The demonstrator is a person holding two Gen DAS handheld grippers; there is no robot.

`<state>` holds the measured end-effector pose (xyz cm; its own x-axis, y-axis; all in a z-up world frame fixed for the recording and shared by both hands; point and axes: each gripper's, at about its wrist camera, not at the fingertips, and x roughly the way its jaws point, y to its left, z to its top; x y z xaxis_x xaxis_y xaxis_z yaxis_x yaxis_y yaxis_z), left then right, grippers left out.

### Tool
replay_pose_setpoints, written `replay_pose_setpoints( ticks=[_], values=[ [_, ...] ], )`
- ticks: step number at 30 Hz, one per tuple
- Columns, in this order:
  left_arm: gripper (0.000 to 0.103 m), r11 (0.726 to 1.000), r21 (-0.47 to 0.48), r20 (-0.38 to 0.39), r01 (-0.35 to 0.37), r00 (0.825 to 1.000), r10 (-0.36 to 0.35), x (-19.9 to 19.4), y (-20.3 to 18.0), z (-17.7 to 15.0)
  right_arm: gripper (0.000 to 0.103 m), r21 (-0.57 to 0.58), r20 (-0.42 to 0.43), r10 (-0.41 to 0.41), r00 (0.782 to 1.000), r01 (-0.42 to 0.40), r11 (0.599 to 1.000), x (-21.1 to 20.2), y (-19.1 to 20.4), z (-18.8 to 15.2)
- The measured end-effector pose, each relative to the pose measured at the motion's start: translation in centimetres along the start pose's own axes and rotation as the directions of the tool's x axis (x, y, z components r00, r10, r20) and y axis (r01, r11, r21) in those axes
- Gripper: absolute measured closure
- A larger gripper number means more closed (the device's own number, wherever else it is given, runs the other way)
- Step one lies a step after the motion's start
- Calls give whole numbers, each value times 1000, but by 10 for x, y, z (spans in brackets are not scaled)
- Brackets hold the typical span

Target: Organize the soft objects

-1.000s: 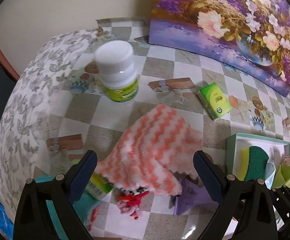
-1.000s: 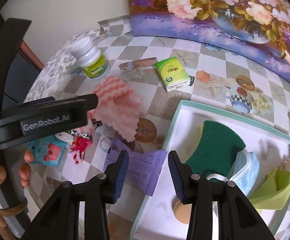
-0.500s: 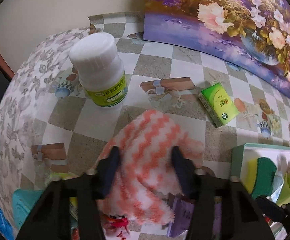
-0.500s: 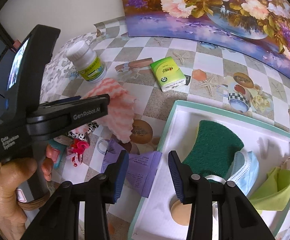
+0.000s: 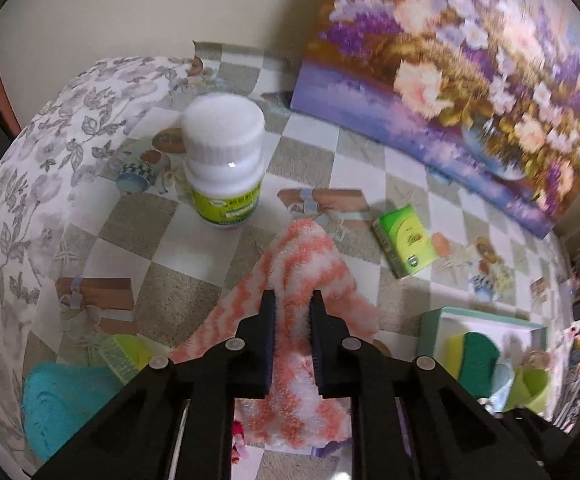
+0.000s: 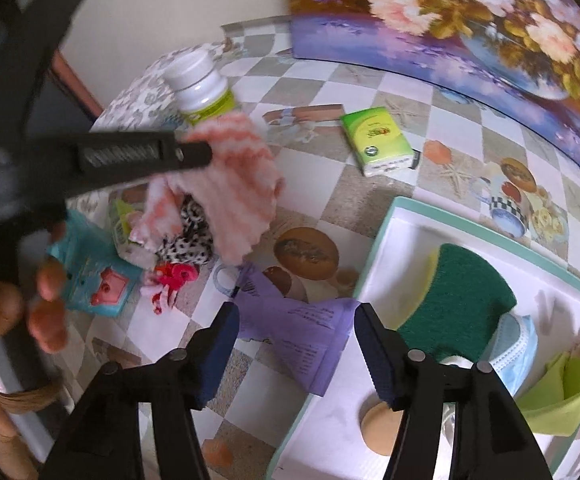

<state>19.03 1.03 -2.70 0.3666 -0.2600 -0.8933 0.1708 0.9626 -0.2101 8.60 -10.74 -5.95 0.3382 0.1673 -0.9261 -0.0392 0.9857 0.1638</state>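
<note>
Already the tray (image 6: 381,216) holds a sponge (image 6: 465,296) and mask (image 6: 517,344); left gripper (image 5: 291,300) pinches the striped cloth (image 5: 309,264), right gripper (image 6: 295,316) is opening, empty, over loose clutter

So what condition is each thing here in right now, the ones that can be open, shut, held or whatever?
Left hand-held gripper: shut on the striped cloth.
Striped cloth: pinched, lifted, hanging.
Right hand-held gripper: jaws opening, nothing gripped, above the purple paper.
White bottle: upright, cap on.
Tray: open, holding a green sponge, face mask and green cloth.
</note>
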Motion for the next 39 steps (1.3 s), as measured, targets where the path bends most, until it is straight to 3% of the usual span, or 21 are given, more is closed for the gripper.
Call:
replay_pose_setpoints(
  ticks=[7, 12, 20, 30, 36, 39],
  values=[
    [87, 999, -44, 67, 24, 998, -21, -36, 14, 1, 38, -152, -18, -57, 998, 54, 987, 6, 15, -1],
    [87, 998, -67, 93, -7, 996, 13, -54, 26, -2, 37, -262, -41, -54, 998, 41, 964, 13, 23, 1],
    [87, 992, -124, 94, -27, 995, 39, -64, 50, -9, 35, -465, -75, -118, 990, 70, 883, 32, 42, 1],
    [87, 986, -165, 84, -29, 996, 43, -64, 66, -10, 32, -587, -122, -209, 970, 99, 803, 65, 59, -8],
    [87, 985, -171, 77, -26, 996, 40, -63, 68, -9, 32, -514, -114, -149, 982, 70, 855, 68, 51, 1],
    [87, 985, -170, 78, -22, 996, 35, -63, 68, -9, 34, -418, -117, -115, 986, 56, 907, 74, 38, 14]
  ],
)
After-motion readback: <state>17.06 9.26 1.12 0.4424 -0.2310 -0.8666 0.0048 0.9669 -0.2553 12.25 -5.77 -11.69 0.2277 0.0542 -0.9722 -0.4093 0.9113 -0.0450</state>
